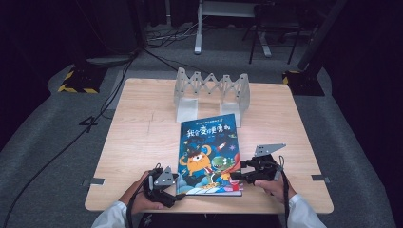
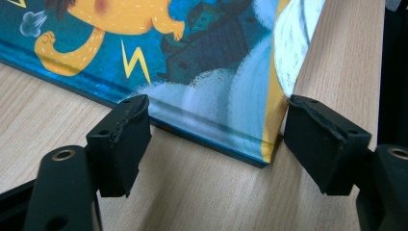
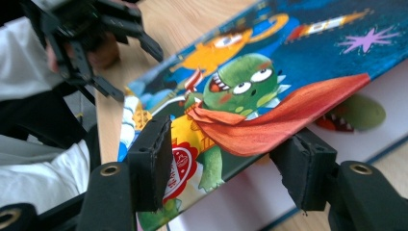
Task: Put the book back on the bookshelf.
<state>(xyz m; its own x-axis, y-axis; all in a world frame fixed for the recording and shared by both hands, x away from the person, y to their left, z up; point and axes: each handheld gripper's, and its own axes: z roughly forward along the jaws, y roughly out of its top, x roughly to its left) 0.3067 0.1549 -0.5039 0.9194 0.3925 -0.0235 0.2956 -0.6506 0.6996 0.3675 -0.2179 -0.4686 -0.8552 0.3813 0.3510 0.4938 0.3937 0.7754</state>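
Observation:
A picture book with a blue cover showing an orange monster and a green dinosaur lies on the wooden table, its spine to the left. My left gripper is open at the book's near left corner. In the left gripper view its jaws straddle that corner of the book, low on the wood. My right gripper is at the near right edge. There the cover is lifted off a white page, one jaw above and one below it, with a wide gap. The left gripper shows beyond.
A white zigzag book stand stands at the far middle of the table, just behind the book. The table's near edge runs right under both hands. White sleeves come in from below. Cables and stand feet lie on the grey floor beyond.

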